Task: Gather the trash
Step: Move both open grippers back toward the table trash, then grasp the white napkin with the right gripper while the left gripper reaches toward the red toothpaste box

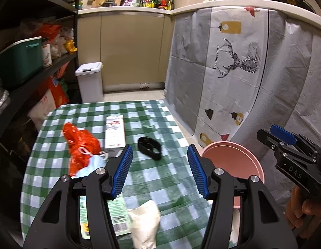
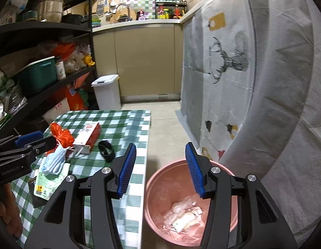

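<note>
A pink bin (image 2: 160, 186) stands on the floor right of the checked table (image 1: 152, 178); it holds crumpled wrappers (image 2: 183, 215). On the table lie an orange plastic bag (image 1: 81, 145), a blue face mask (image 1: 89, 166), a white and red carton (image 1: 114, 132), a black band (image 1: 150, 145), a green printed packet (image 1: 118, 213) and a cream paper wad (image 1: 144, 222). My left gripper (image 1: 160, 172) is open and empty above the table, over the wad. My right gripper (image 2: 160, 170) is open and empty above the bin's rim.
A white lidded bin (image 1: 89, 83) stands on the floor beyond the table. Black shelves (image 1: 25, 78) full of goods run along the left. A counter draped with a deer-print cloth (image 1: 233, 66) stands on the right.
</note>
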Demonstrator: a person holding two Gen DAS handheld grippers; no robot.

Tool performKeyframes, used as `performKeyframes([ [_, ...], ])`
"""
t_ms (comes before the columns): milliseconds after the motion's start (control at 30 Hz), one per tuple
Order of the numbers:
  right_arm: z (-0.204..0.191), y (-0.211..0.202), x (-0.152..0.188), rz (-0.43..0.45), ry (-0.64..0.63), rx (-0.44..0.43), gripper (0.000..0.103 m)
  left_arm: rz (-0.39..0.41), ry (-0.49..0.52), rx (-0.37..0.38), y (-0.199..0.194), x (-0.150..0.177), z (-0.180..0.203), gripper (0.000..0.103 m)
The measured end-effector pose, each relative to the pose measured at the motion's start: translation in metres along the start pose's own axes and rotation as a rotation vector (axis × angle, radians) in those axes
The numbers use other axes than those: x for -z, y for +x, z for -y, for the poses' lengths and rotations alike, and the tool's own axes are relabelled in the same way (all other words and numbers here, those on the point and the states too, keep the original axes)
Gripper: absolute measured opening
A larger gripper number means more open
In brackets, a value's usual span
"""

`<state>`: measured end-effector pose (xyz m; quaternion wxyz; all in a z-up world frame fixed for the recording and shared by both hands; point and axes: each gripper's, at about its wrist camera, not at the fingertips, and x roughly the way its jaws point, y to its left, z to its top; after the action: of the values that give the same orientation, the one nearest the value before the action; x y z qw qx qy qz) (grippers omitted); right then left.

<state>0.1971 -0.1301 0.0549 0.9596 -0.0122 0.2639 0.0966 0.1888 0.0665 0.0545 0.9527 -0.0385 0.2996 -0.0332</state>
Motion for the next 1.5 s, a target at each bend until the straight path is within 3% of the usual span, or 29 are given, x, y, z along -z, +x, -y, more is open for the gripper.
performKeyframes([
  [400, -0.042, 0.004, -0.003, -0.002, -0.043, -0.046, 0.05, 0.017, -0.02, -0.053, -0.027, 0.01, -0.057, 0.053],
  [800, -0.064, 0.006, -0.001, -0.01, -0.07, -0.074, 0.05, 0.014, -0.042, -0.118, -0.045, 0.025, -0.111, 0.043],
  [933, -0.073, 0.008, 0.003, -0.031, -0.061, -0.124, 0.05, 0.005, -0.058, -0.142, -0.048, 0.031, -0.13, 0.042],
  [1233, -0.109, 0.021, 0.024, -0.135, -0.073, -0.264, 0.05, -0.059, -0.091, -0.184, -0.039, 0.054, -0.169, 0.042],
  [1500, -0.138, 0.041, 0.056, -0.274, -0.121, -0.347, 0.05, -0.204, -0.09, -0.091, -0.01, 0.091, -0.177, 0.042],
])
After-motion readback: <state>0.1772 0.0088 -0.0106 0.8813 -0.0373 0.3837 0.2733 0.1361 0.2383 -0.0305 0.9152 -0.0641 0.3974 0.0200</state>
